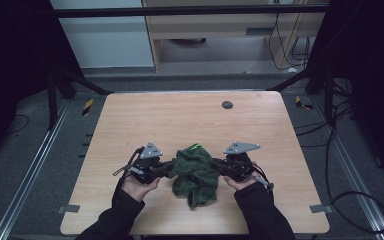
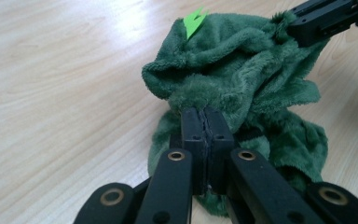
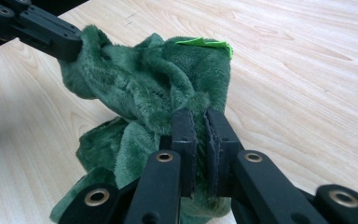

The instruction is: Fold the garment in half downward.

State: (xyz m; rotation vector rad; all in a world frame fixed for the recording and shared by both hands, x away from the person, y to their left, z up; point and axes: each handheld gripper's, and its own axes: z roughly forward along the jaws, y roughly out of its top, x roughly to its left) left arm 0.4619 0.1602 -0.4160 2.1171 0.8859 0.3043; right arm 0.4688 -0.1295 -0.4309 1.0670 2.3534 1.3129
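Both grippers are on the green plush cloth (image 1: 196, 172), which sits bunched near the person's edge of the wooden table (image 1: 190, 120), squarely between the two hands. The left gripper (image 1: 172, 168) comes in from the cloth's left side, and in the left gripper view its jaws are pressed tight together with a fold of the fuzzy fabric pinched at their tips (image 2: 206, 122). The right gripper (image 1: 216, 166) comes in from the opposite side, and in the right gripper view its jaws are clamped on another fold of the cloth (image 3: 196, 126), with just a thin slit between the pads. The cloth hangs crumpled between the two grips, its upper part bunched between the two sets of jaws, its lower part draping down toward the tabletop. A bright green tag (image 1: 195, 146) sticks out at the top of the bundle, on the far side from the person. A small dark round disc (image 1: 227, 104) sits well apart, toward the table's far edge.
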